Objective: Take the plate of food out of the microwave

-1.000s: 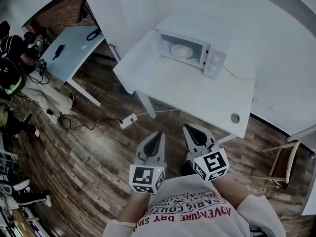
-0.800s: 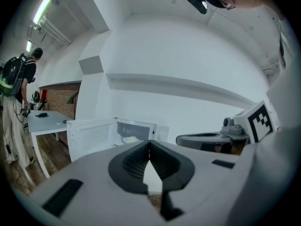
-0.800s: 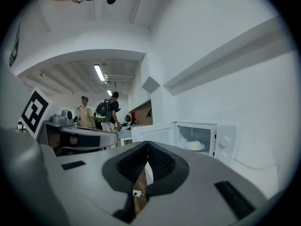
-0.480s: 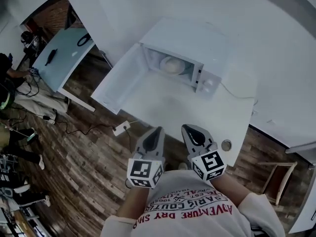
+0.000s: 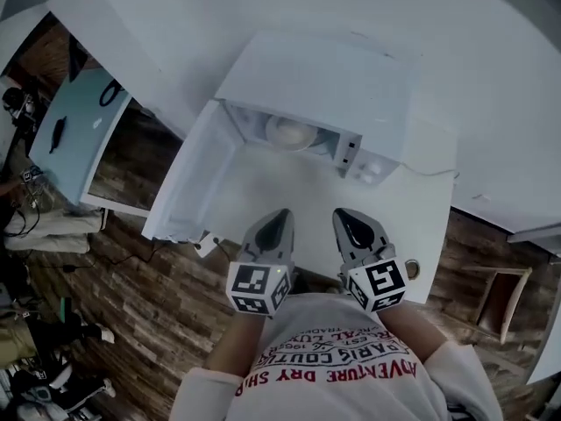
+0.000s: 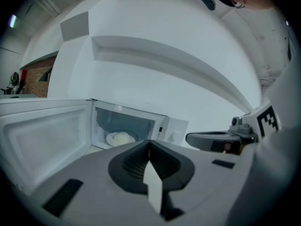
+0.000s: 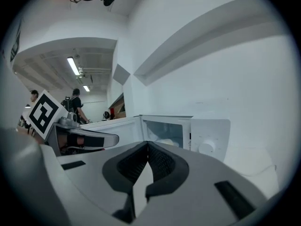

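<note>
A white microwave [image 5: 320,77] stands on a white table [image 5: 272,196], its door [image 5: 188,187] swung open to the left. Inside the cavity sits a white plate of pale food [image 5: 287,132], which also shows in the left gripper view as the plate [image 6: 120,138] and in the right gripper view as the plate [image 7: 165,142]. My left gripper [image 5: 281,217] and right gripper [image 5: 344,217] hover side by side over the table's near edge, short of the microwave. The left gripper [image 6: 149,147] and the right gripper [image 7: 147,149] are both shut with nothing between the jaws.
The microwave's control panel with a dial [image 7: 207,147] is right of the cavity. A round hole [image 5: 410,268] marks the table's near right corner. A second table [image 5: 74,130] stands at far left and a wooden chair [image 5: 495,292] at right, on a wood floor.
The view has closed in on the microwave, which looms larger. Both grippers have come forward from over the floor to the table's near edge. Their jaws stay shut.
</note>
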The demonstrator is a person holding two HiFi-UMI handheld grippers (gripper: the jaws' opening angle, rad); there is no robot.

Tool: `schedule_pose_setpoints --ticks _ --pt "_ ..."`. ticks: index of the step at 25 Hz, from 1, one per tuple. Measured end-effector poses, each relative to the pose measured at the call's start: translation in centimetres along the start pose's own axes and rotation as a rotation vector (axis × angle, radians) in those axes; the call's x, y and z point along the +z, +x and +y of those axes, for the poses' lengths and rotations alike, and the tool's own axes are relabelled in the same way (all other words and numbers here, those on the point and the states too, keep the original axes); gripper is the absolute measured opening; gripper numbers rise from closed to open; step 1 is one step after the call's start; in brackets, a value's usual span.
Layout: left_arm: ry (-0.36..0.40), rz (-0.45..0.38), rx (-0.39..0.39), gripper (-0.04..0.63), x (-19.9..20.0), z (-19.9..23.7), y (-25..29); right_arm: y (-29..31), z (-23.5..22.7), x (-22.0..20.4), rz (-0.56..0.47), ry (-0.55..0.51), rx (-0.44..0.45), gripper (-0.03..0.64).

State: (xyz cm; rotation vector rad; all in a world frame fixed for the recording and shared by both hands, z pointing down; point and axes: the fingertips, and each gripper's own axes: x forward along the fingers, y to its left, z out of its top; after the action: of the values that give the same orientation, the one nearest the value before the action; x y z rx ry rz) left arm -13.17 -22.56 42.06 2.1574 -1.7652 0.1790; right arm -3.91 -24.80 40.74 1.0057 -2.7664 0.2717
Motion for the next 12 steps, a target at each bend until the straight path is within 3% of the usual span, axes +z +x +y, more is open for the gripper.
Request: schedule_pose_setpoints --ticks 7,9,12 --pt "-0.001 0.110 -0.103 0.006 0.1 6.2 6.6 6.7 -1.8 1.3 0.021 0.029 -0.132 0.009" --pt "-0.065 0.154 -0.140 0.006 -0.5 7.6 8.3 8.3 -1.7 1.1 0.024 0.014 -0.148 0.009" --pt "-0.242 0.214 -0.181 0.006 -1.6 9.7 11.1 10.4 -1.7 -0.1 0.046 -0.012 -0.161 0.010"
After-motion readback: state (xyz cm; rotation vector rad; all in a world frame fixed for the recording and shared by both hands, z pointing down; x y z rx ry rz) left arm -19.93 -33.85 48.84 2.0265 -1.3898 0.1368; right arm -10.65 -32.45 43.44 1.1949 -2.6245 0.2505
